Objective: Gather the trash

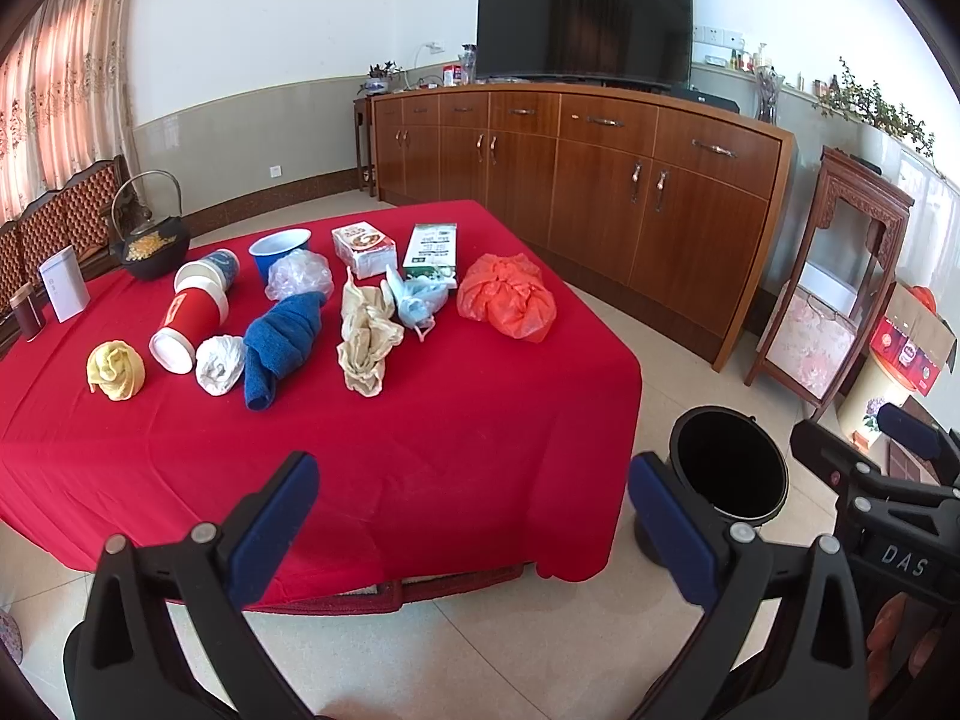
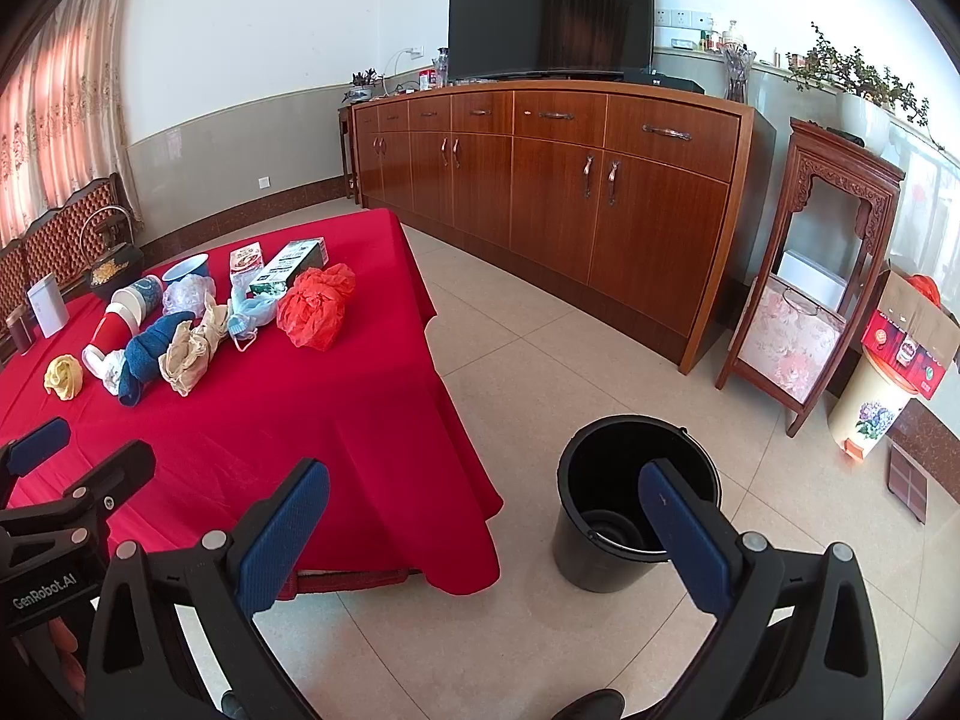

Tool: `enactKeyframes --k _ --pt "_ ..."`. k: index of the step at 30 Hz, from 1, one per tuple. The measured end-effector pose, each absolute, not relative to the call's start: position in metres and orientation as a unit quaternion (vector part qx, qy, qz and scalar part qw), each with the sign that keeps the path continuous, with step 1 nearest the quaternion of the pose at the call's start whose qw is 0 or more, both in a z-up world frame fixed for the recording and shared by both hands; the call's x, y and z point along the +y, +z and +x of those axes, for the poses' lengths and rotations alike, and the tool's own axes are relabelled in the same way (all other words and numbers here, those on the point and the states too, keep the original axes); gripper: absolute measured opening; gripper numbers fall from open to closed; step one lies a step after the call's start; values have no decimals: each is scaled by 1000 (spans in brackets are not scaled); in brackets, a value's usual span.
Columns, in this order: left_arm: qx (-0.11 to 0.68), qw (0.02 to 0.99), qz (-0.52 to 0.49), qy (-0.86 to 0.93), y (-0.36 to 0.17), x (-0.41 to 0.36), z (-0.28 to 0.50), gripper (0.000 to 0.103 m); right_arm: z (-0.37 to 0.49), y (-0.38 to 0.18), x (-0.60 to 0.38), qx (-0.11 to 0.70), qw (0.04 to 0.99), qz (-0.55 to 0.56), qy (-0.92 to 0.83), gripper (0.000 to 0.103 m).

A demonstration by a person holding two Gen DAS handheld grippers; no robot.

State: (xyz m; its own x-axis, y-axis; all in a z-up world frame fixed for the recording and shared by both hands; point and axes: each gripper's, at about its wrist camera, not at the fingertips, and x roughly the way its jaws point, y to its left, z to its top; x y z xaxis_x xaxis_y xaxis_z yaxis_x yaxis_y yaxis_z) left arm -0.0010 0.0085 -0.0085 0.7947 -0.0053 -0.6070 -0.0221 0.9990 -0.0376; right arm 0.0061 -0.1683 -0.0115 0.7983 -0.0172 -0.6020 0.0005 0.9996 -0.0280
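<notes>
Trash lies across a red-clothed table (image 1: 420, 420): an orange plastic bag (image 1: 507, 295), a beige crumpled bag (image 1: 365, 336), a blue face mask (image 1: 420, 300), a clear bag (image 1: 299, 276), a white wad (image 1: 219, 363), red and white paper cups (image 1: 191, 324), two cartons (image 1: 363, 249). Blue (image 1: 282, 342) and yellow (image 1: 115, 371) cloths lie among them. A black bucket (image 2: 636, 504) stands on the floor right of the table. My left gripper (image 1: 474, 516) hangs open above the table's near edge. Just as open, my right gripper (image 2: 486, 528) hovers over the floor beside the bucket. Neither holds anything.
A blue bowl (image 1: 277, 249), a black kettle (image 1: 150, 240) and a white box (image 1: 63, 283) sit at the table's far left. A long wooden sideboard (image 2: 540, 180) with a TV lines the back wall. A carved stand (image 2: 810, 276) and a floral bin (image 2: 870, 408) are at right.
</notes>
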Motion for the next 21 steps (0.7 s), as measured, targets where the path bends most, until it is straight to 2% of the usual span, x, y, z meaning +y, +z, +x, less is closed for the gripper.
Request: enactKeyframes --k 21 --pt "320 947 -21 4 -5 7 0 103 8 -7 -168 316 949 -14 -3 103"
